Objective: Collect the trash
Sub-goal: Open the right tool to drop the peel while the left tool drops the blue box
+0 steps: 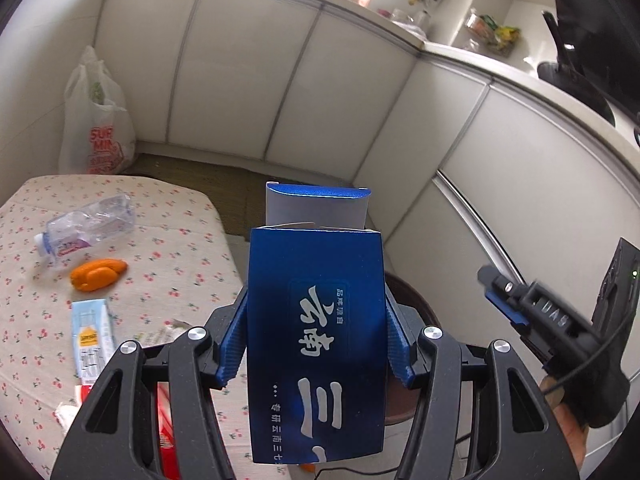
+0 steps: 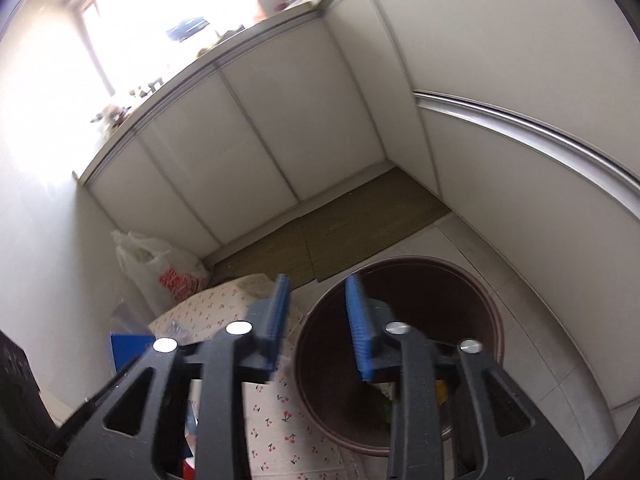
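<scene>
From the left wrist, the left tongs (image 1: 316, 332) stood about half open, their blue pads clamped on both sides of a blue carton (image 1: 316, 320) with its top flap raised. The carton hung past the right edge of the floral table (image 1: 192, 240), partly over the dark bin (image 1: 412, 300). A crushed bottle (image 1: 88, 224), an orange peel (image 1: 98, 274) and a small milk box (image 1: 92, 336) lay on the table. The right tongs (image 1: 502, 300) showed at the right edge.

From the right wrist, the right tongs (image 2: 318, 320) were parted and empty, held over the near rim of the round bin (image 2: 492, 320) beside the table corner (image 2: 216, 304). Bare floor (image 2: 460, 240) lay between the bin and the white cabinets (image 2: 260, 140).
</scene>
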A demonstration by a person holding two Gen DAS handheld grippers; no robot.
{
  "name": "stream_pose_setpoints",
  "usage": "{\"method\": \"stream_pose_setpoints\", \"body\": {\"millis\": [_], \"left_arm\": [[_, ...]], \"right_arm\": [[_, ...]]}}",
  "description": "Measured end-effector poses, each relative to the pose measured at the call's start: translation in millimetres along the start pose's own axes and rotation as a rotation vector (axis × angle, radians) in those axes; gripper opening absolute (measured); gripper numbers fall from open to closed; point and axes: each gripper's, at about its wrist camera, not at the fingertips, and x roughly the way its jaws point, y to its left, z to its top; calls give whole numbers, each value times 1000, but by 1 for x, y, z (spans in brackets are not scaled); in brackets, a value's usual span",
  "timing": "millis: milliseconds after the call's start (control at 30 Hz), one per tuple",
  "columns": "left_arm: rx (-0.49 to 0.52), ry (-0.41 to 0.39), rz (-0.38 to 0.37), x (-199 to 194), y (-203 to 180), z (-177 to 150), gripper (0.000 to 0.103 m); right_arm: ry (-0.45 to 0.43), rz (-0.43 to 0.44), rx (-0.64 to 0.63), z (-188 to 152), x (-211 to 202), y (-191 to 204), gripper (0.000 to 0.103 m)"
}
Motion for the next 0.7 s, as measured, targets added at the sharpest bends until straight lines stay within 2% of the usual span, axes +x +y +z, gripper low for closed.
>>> {"method": "stream_pose_setpoints", "body": {"millis": [33, 200, 400, 467, 567, 700], "left_arm": [[4, 6, -3, 4, -3, 0, 57], [37, 64, -36, 34, -27, -4, 57], [39, 164, -77, 73, -52, -10, 59], [24, 201, -88, 87, -56, -13, 59], [-3, 254, -75, 107, -57, -18, 65], [-2, 262, -49, 111, -56, -25, 67]], "right_arm": [[-18, -23, 34, 2, -3, -8, 83], [-55, -102, 113, 8, -11, -33, 97], [25, -207, 112, 12, -4, -58, 96], [37, -205, 127, 12, -3, -63, 96], [37, -198, 133, 14, -4, -65, 96], [42, -207, 121, 15, -2, -66, 96]]}}
